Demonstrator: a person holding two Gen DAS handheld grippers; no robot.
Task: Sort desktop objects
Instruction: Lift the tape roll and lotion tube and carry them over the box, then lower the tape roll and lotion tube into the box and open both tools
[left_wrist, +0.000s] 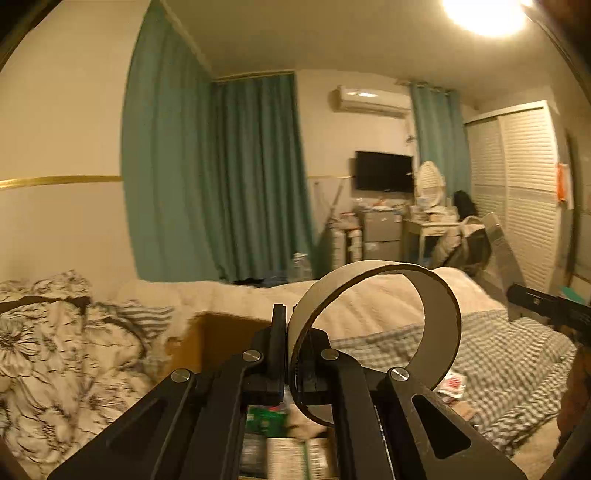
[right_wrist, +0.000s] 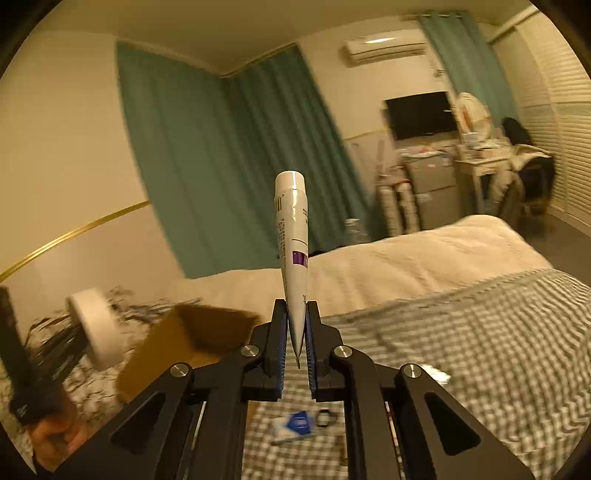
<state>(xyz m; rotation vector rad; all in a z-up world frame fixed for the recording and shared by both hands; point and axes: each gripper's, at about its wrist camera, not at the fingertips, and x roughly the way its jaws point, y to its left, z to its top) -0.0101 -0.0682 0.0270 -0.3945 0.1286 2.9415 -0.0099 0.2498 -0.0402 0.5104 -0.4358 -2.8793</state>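
Note:
My left gripper (left_wrist: 290, 314) is shut on a wide ring-shaped tape roll (left_wrist: 439, 314), gripping its wall and holding it up over the bed; the roll also shows at the left of the right wrist view (right_wrist: 96, 328). My right gripper (right_wrist: 295, 314) is shut on the flat crimped end of a white tube (right_wrist: 292, 236) with a purple label, which stands upright, cap on top. An open cardboard box (right_wrist: 184, 347) lies on the bed below and left of the right gripper, and shows ahead of the left gripper (left_wrist: 221, 332).
A checked bedspread (right_wrist: 461, 350) and cream blanket (right_wrist: 406, 258) cover the bed. A blue-and-white packet (right_wrist: 295, 424) and a small dark item (right_wrist: 325, 419) lie below the right gripper. Floral bedding (left_wrist: 55, 350) lies at left. Packets (left_wrist: 280, 450) lie under the left gripper.

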